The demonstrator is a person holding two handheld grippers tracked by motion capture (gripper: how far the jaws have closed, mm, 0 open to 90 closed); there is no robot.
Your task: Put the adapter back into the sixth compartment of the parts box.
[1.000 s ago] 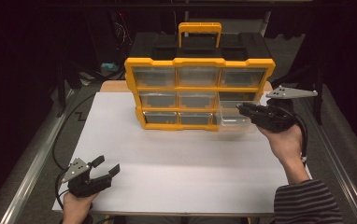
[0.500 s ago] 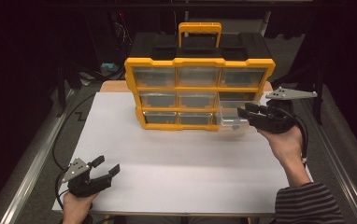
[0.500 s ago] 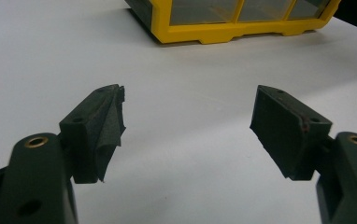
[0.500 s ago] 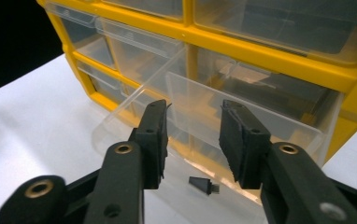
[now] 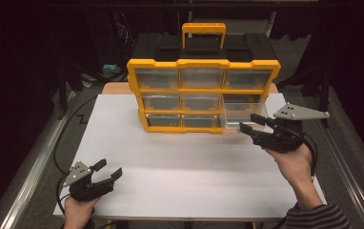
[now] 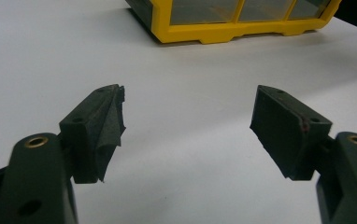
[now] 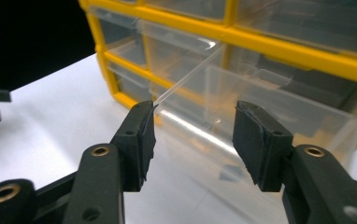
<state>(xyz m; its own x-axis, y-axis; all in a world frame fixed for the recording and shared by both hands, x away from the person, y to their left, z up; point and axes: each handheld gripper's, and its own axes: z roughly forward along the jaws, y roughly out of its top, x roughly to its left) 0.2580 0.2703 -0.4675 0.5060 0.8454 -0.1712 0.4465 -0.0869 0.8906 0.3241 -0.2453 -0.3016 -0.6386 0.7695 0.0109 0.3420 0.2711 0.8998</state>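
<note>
**Clear drawer pulled out, right tool's jaws parted in front of it**

A yellow organiser (image 5: 203, 95) with clear drawers is seen standing at the far side of the white tabletop (image 5: 180, 162). Its clear drawer (image 5: 242, 116), at the right end of the lower rows, is drawn partly out toward the person. The right tool (image 5: 252, 124) is held just in front of that drawer; its jaws have just been opening, and its pads (image 7: 146, 140) are seen apart from the drawer's front, with nothing gripped. The left tool (image 5: 109, 171) is rested near the tabletop's near left corner, well apart from the organiser, its jaws spread wide and empty.
</note>
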